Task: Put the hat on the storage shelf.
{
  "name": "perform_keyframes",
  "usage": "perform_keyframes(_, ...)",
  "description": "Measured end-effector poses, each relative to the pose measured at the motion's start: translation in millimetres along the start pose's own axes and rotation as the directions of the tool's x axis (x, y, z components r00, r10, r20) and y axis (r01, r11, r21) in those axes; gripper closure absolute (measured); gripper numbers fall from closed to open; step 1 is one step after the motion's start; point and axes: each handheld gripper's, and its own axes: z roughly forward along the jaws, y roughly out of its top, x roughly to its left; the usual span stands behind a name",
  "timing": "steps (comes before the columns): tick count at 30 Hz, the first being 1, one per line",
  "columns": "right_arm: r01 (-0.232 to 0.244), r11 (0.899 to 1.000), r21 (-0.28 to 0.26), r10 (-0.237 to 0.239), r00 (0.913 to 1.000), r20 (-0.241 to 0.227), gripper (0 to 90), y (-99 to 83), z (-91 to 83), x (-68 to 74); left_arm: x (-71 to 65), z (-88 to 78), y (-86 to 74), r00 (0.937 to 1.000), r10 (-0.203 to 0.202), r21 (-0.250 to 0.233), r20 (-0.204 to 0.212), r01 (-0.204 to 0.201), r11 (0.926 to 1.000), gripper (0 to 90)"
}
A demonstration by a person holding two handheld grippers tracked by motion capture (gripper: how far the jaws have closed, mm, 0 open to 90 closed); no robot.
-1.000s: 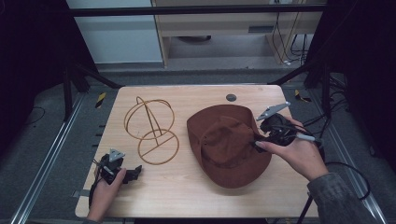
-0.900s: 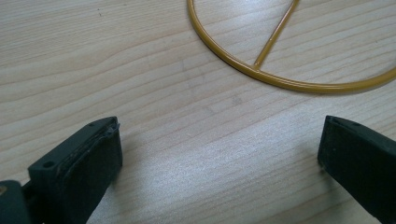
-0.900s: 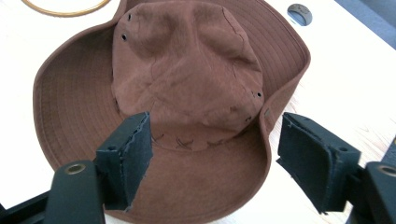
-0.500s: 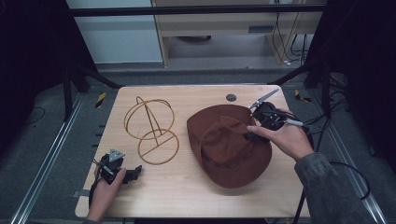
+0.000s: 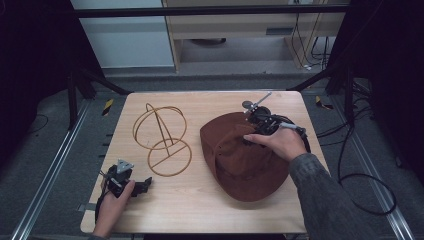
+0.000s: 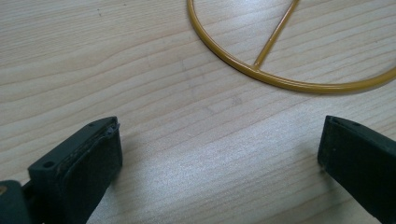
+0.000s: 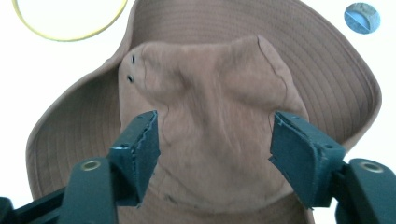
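Observation:
A brown wide-brimmed hat (image 5: 245,162) lies on the right half of the wooden table (image 5: 200,210). My right gripper (image 5: 252,131) hovers over its far side, and a hand covers part of it. In the right gripper view it (image 7: 215,126) stands open with the hat's soft crown (image 7: 210,84) between and below the jaws; I cannot tell whether they touch it. A gold wire hat stand (image 5: 161,137) sits left of the hat. My left gripper (image 5: 144,185) rests open near the front left corner. Its view (image 6: 219,135) has bare wood between the jaws and the stand's base ring (image 6: 280,80) just ahead.
A small grey round disc (image 5: 247,104) lies on the table just beyond the hat, also seen in the right gripper view as the disc (image 7: 362,17). Dark metal frame rails run along both sides of the table. A cable trails off the right edge.
My right gripper has moved left and toward the far side, from the hat's right brim to above its crown. The left gripper has stayed put.

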Motion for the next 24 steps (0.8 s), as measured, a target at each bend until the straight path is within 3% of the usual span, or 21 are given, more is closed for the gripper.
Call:
perform_keyframes(3,-0.004,1.0,-0.003,0.004,0.9999,0.011,36.2,5.8,4.9,2.5,-0.1,-0.2,0.0,1.0,0.0,0.002,-0.001,0.0,1.0,0.0)
perform_keyframes(7,0.007,0.999,0.042,-0.007,1.0,-0.003,27.1,10.0,21.5,0.5,-0.1,-0.3,0.1,1.0,0.0,0.003,0.0,0.0,1.0,0.0)
perform_keyframes(11,0.015,0.999,0.045,-0.014,0.9999,-0.006,21.4,12.2,29.7,0.6,0.1,0.1,0.0,1.0,0.001,0.0,0.001,-0.001,1.0,0.0)
perform_keyframes(15,0.014,0.998,0.056,-0.014,0.9999,-0.007,21.6,12.6,35.5,0.5,0.1,0.1,0.0,1.0,0.001,0.0,0.001,-0.001,1.0,0.0)
perform_keyframes(24,-0.004,0.998,0.057,0.005,0.9999,-0.014,31.9,11.0,48.3,0.8,0.1,0.1,0.1,1.0,0.001,0.0,0.001,-0.001,1.0,0.0)
